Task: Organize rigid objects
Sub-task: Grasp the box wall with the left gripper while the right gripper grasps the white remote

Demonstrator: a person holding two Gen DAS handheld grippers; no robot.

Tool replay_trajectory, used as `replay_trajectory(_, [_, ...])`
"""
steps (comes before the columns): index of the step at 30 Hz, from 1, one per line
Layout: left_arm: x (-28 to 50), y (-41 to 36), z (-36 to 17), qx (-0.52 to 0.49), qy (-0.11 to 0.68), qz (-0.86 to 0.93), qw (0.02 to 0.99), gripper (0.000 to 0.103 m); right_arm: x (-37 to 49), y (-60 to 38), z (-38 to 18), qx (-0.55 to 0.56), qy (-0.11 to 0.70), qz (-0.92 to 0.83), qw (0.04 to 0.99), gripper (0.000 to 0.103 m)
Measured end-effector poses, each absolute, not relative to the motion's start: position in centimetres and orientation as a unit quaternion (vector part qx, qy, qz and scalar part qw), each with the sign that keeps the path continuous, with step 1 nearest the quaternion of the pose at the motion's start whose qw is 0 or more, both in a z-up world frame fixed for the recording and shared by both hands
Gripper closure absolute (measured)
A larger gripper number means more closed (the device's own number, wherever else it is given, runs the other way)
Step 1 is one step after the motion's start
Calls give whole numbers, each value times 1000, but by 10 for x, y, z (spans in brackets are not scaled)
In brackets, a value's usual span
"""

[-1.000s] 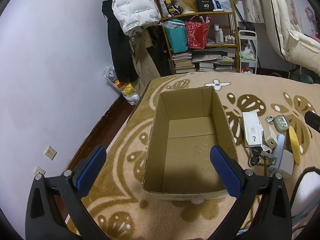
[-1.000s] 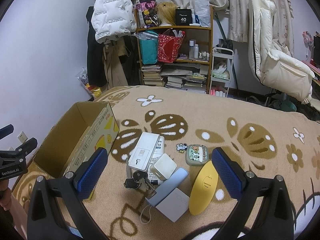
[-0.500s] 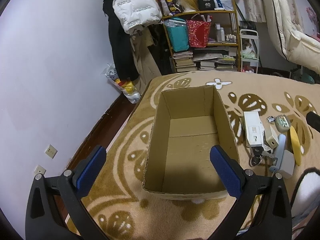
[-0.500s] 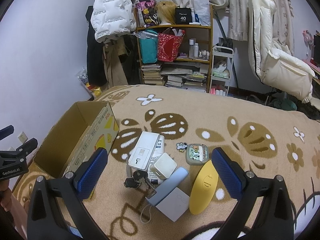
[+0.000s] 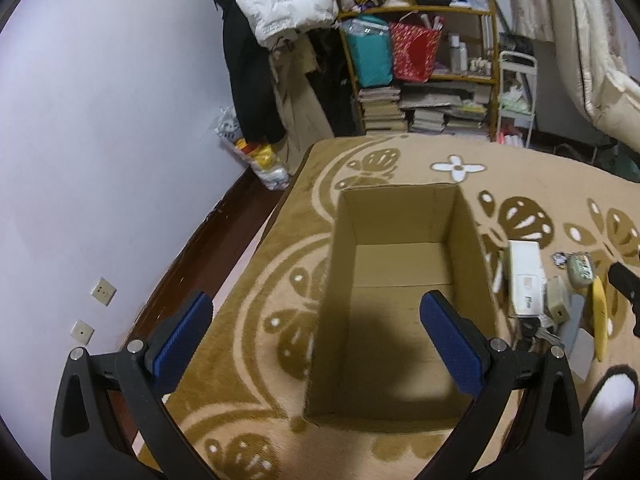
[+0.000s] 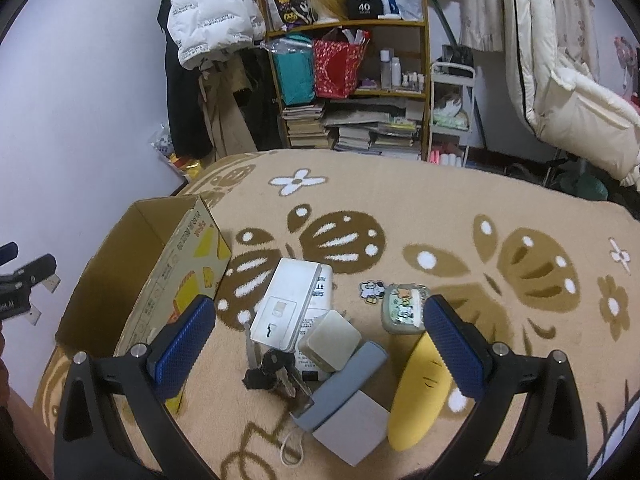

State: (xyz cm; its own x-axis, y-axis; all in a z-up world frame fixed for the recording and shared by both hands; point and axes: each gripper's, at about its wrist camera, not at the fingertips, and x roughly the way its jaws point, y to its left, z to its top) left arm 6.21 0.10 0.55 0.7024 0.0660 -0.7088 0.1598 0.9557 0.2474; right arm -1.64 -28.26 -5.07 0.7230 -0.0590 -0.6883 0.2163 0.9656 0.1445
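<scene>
Cardboard box sits open-topped right under our left tongs, and we judge that placement deliberate: it is the bin for the sorting, with nothing in it that we can see, so the left tongs hover over it with jaws spread wide and nothing between them. Our right tongs are equally wide and hold nothing, poised above the pile just ahead of them. That pile lies close beside the box's printed wall, which keeps each carry short. Between the right tongs' pads we see a white flat device, a small cream cube touching it, a bunch of keys, a grey-blue bar and a grey block nearest us. A yellow oval piece lies by the right pad, with a small illustrated tin and a cartoon sticker beyond it.

Everything rests on a tan blanket with brown and white flower shapes, soft footing where small things may sink or tilt. Far ahead of both tongs stand a crowded bookshelf, hanging coats and a pale wall.
</scene>
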Motion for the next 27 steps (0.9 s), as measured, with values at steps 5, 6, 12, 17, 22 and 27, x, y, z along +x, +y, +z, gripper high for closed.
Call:
replay_trajectory(5, [94,3,-4,158,418,-16,894,1,3,-287,-64,123,375,-71,916,0])
replay_trajectory(6, [99,3,-8,158,426,-21,890,1,7,-288,-66,128,376,-70,915,0])
replay_trajectory(12, [122,7,-38,189,467,-23,864,1,37,-295,-82,180,376,-62,907,0])
replay_trajectory(17, [133,12,-63,198,503,-9,841,1,64,-290,-98,170,387,-60,904,0])
replay_trajectory(22, [138,9,-87,221,533,2,817,1,84,-279,-113,135,406,-53,902,0])
replay_trajectory(27, [139,3,-97,235,541,-5,808,7,93,-270,-125,114,426,-48,896,1])
